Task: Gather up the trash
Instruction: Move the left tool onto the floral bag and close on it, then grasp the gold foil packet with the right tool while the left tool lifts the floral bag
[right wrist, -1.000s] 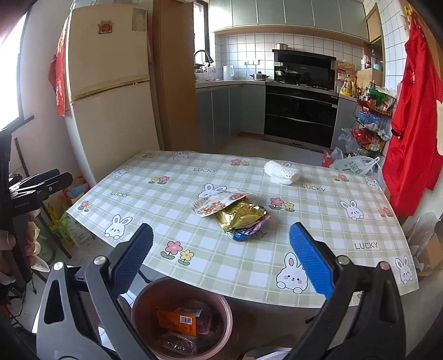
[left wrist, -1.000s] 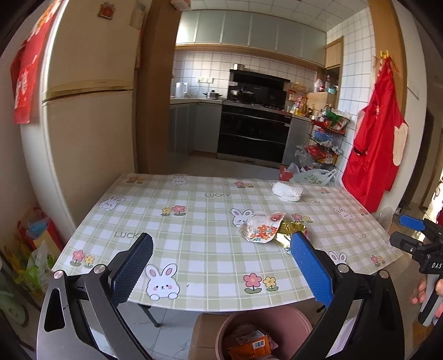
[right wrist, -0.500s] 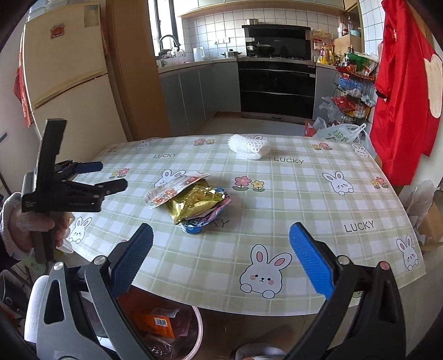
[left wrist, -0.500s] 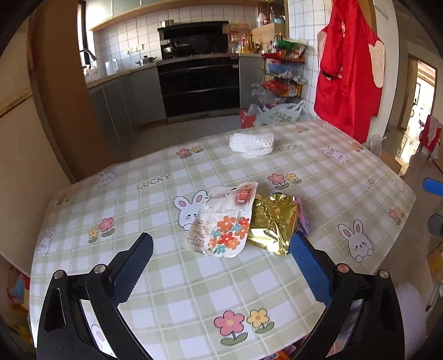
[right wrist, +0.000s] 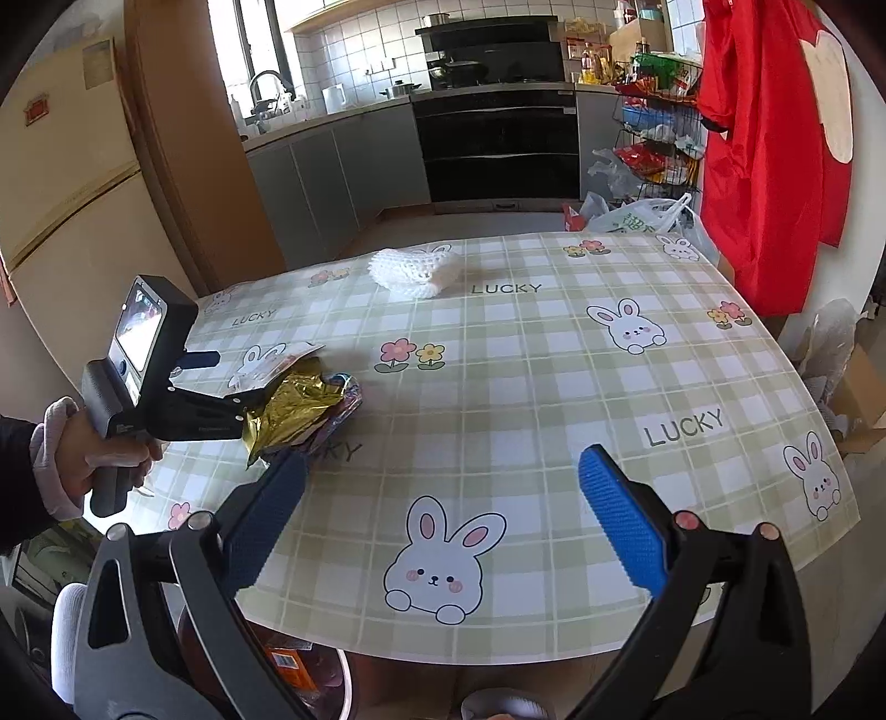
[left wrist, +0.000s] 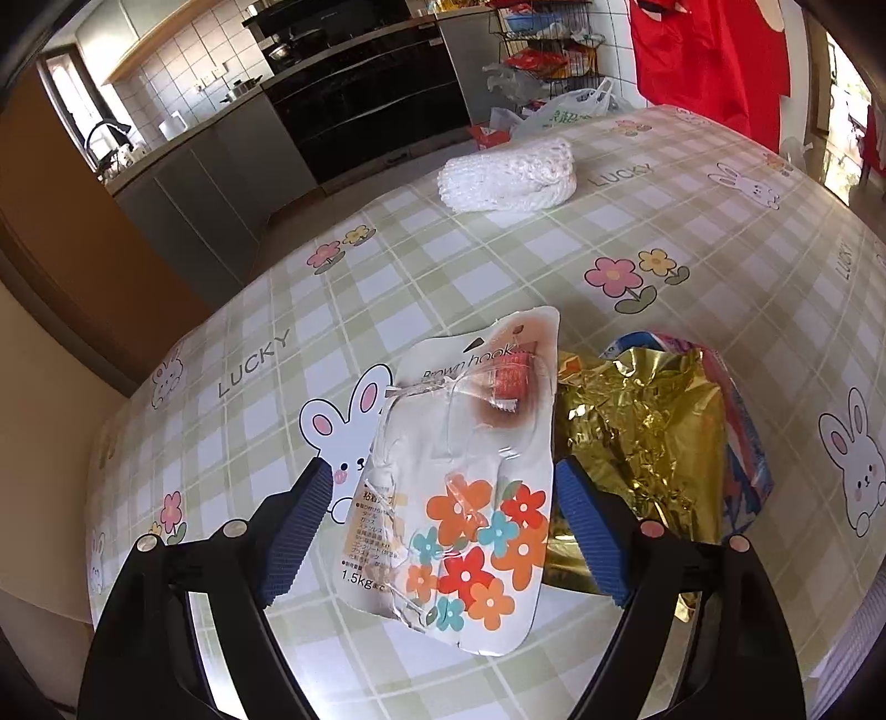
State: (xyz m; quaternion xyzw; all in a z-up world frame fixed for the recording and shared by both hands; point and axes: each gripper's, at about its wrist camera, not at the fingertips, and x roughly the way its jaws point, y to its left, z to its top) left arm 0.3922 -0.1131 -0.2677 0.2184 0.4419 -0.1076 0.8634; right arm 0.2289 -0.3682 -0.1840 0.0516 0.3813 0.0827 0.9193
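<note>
My left gripper [left wrist: 443, 512] tips steeply downward, its jaws closing and the blue pads [left wrist: 299, 523] not yet pressing on anything. My left hand [right wrist: 91, 459] wraps its handle. My right gripper [right wrist: 443, 518] angles down with jaws spread wide, empty.

Bright daylight enters from the window [right wrist: 260, 50] at the rear. Glare whitens the tablecloth [left wrist: 343, 659] near the left wrist camera. Both views are sharp, strongly bowed by fisheye, with black vignetted corners.
</note>
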